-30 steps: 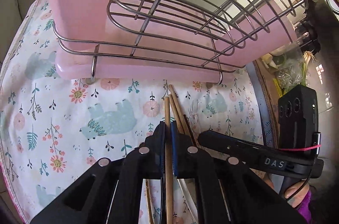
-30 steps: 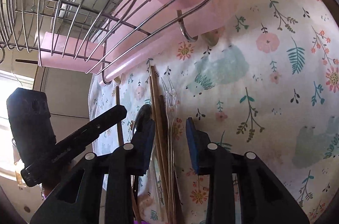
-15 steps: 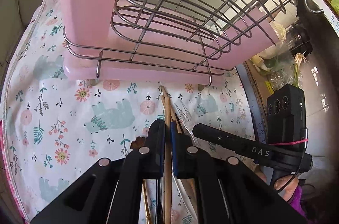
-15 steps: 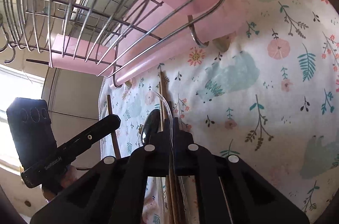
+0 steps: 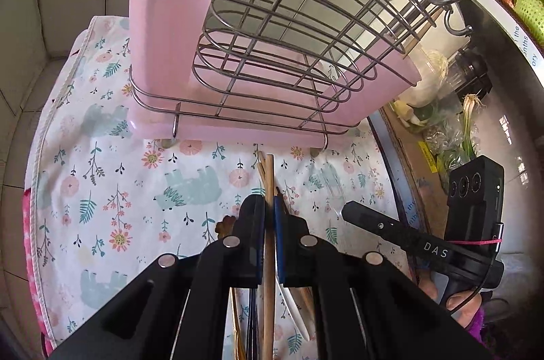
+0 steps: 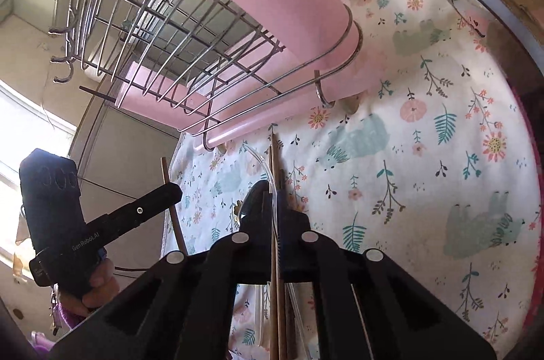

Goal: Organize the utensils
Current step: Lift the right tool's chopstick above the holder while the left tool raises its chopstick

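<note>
two grippers are mine, and both have their jaws pressed narrow around something. my left gripper (image 5: 269,217) holds a wooden chopstick (image 5: 269,176) that runs straight forward between the jaws, its tip pointing toward the pink base of the utensil rack (image 5: 272,64). my right gripper (image 6: 270,200) is clamped on a clear plastic fork (image 6: 261,162), whose curved transparent end arcs out ahead of the jaws, just beside thin wooden chopsticks (image 6: 273,152) lying on the cloth. from the left wrist view, more sticks (image 5: 261,169) lie under the held chopstick, and a white utensil (image 5: 292,305) shows below the jaws. the rack is a wire basket with a pink cup (image 5: 166,16) at its left end holding a dark stick. it stands on a floral tablecloth (image 5: 102,196) that covers the bench. the right gripper appears at the right edge of the left view, apart from the left one.
</note>
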`<state>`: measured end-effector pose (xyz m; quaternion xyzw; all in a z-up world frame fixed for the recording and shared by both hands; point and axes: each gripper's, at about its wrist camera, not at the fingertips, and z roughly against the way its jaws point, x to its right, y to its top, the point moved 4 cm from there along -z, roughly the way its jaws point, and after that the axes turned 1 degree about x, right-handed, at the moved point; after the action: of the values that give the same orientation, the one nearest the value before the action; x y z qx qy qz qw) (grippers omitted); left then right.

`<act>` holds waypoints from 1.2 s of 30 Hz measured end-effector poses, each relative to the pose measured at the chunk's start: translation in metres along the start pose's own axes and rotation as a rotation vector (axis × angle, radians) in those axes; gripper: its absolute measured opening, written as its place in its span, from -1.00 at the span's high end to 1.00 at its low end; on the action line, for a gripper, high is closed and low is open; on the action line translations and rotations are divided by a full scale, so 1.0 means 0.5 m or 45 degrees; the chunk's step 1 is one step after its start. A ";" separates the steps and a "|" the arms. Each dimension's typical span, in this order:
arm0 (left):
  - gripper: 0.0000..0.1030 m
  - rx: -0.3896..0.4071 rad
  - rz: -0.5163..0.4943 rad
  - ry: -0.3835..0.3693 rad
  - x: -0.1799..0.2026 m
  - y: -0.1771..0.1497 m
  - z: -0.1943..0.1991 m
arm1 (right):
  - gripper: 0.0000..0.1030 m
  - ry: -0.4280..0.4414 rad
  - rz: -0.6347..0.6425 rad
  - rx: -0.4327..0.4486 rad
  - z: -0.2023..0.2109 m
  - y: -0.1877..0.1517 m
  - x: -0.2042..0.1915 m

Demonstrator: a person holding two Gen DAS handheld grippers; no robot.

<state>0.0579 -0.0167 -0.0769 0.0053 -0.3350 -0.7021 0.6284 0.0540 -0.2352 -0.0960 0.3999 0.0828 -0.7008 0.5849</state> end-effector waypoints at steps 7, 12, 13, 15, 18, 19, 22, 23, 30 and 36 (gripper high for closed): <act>0.91 0.058 -0.002 0.005 0.001 0.002 0.040 | 0.94 -0.015 0.057 0.050 0.031 -0.007 -0.031; 0.91 0.095 0.002 0.013 -0.004 0.008 0.071 | 0.94 -0.006 0.083 0.071 0.043 -0.011 -0.046; 0.91 0.103 0.003 0.012 -0.003 0.008 0.075 | 0.94 -0.002 0.085 0.074 0.045 -0.010 -0.048; 0.91 0.119 0.006 0.011 -0.003 0.009 0.082 | 0.94 -0.001 0.090 0.081 0.052 -0.010 -0.049; 0.91 0.141 0.008 0.013 -0.004 0.012 0.096 | 0.94 0.009 0.086 0.090 0.061 -0.008 -0.052; 0.91 0.147 0.010 0.015 -0.007 0.013 0.100 | 0.94 0.011 0.085 0.092 0.063 -0.008 -0.054; 0.91 0.168 0.018 0.014 -0.008 0.015 0.111 | 0.94 0.022 0.077 0.102 0.073 -0.005 -0.054; 0.91 0.175 0.017 0.013 -0.007 0.016 0.117 | 0.94 0.022 0.075 0.105 0.076 -0.003 -0.054; 0.91 0.215 0.013 -0.002 -0.010 0.022 0.145 | 0.94 0.009 0.062 0.108 0.078 0.002 -0.053; 0.91 0.283 0.009 -0.007 -0.017 0.039 0.183 | 0.94 0.057 0.092 0.230 0.131 0.038 -0.083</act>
<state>0.0375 0.0338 -0.0001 0.0717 -0.4125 -0.6583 0.6255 0.0402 -0.2477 -0.0183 0.4693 0.0177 -0.6747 0.5694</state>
